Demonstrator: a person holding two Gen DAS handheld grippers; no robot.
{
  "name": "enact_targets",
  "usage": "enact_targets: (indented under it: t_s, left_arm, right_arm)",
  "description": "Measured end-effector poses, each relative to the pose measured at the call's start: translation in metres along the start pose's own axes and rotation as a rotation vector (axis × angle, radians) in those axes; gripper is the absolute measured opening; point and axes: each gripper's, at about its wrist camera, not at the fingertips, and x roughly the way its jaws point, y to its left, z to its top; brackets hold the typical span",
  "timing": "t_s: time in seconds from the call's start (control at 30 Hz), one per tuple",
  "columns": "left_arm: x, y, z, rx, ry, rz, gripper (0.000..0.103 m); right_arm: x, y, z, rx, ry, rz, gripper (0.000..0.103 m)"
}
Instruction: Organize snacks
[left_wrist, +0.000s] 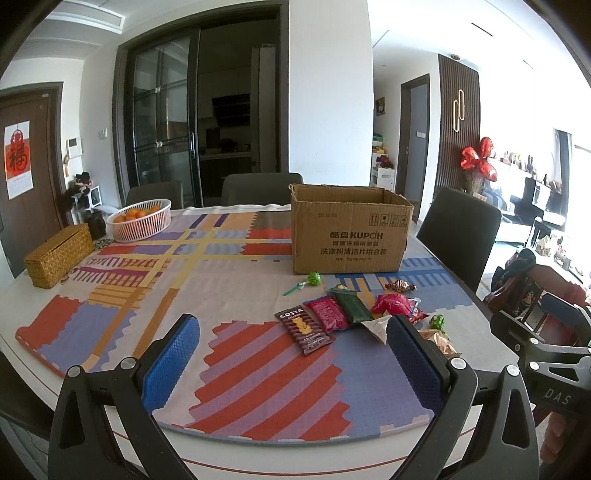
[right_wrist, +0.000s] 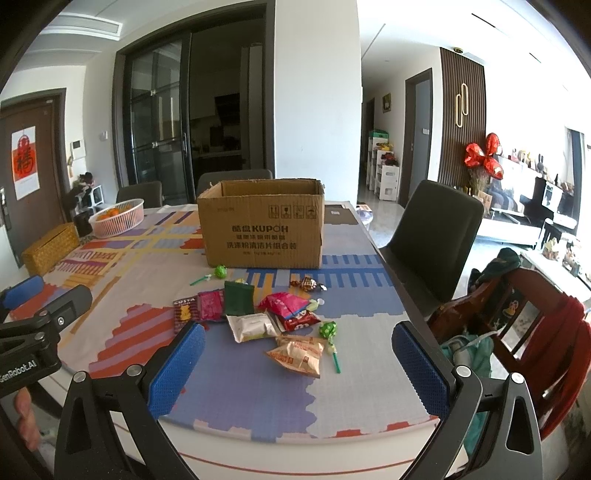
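Hovering over the near edge of the bench (right_wrist: 369, 417), both claws are spread wide and hold nothing: the left claw (left_wrist: 291, 354) and the right claw (right_wrist: 299, 363). The snacks lie loose in a cluster on the patterned mat, between the claws and the open cardboard box (right_wrist: 262, 230): a brown biscuit packet (left_wrist: 304, 330), a dark green packet (right_wrist: 239, 299), a white packet (right_wrist: 251, 326), a tan packet (right_wrist: 297, 354) and two green lollipops (right_wrist: 328, 329). Starting with the nearest packet looks wise, gripping it by a flat edge so the neighbours stay put. Open mat in front of the box gives room; a chair (right_wrist: 436, 240) stands close on the right.
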Motion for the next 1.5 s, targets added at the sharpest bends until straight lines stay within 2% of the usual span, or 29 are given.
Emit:
enact_targets:
  t_s: [0.37,0.67,0.8,1.03,1.23,1.5]
  left_arm:
    - [0.004,-0.002,0.005,0.015,0.018,-0.01,0.103]
    - [0.029,-0.009,0.002,0.073,0.061,-0.05,0.103]
    - [0.046,-0.014,0.003,0.114,0.078,-0.077,0.099]
    - [0.08,-0.031,0.007,0.233,0.103,-0.166,0.091]
    - [0.111,-0.053,0.005,0.371,0.133,-0.255,0.082]
    - [0.15,-0.072,0.0,0.469,0.176,-0.369,0.075]
  right_arm:
    - [-0.001,0.0,0.004,0.002,0.013,0.004,0.102]
    - [0.026,-0.007,-0.001,0.019,0.074,0.007,0.102]
    - [0.04,-0.008,0.0,0.024,0.105,0.007,0.102]
    - [0.068,-0.01,-0.001,0.04,0.168,0.023,0.101]
    - [0.096,-0.018,-0.005,0.081,0.24,0.03,0.094]
    - [0.124,-0.024,-0.013,0.105,0.318,0.031,0.086]
